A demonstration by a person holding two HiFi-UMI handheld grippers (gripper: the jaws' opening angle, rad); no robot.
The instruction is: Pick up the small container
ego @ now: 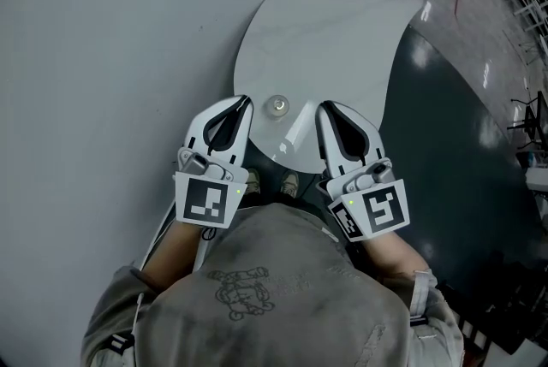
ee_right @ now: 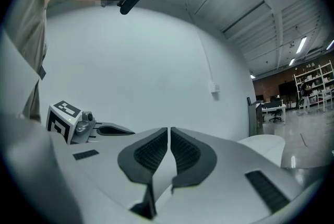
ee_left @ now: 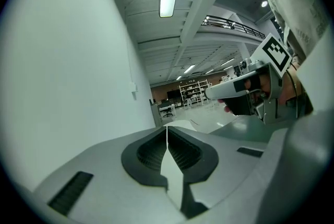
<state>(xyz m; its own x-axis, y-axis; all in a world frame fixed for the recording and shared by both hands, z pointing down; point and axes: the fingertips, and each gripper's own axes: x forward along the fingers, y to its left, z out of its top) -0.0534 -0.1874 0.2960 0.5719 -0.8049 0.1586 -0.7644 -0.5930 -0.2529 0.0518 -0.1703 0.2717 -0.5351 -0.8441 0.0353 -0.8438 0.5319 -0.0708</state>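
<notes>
Head view: just left of centre, the left gripper [ego: 243, 103] points up the frame, its jaws pressed together on nothing. Just right of its tip, near the closest edge of the white table [ego: 342, 6], sits the small container [ego: 276, 106]. It is round, so there's no long side to favour. Further right, the right gripper [ego: 323, 107] points the same way, its jaws likewise closed and empty. The container lies between the two tips, beside rather than ahead of either, and a shade nearer the left one, I'd judge. Either gripper would have to open and swing inward.
</notes>
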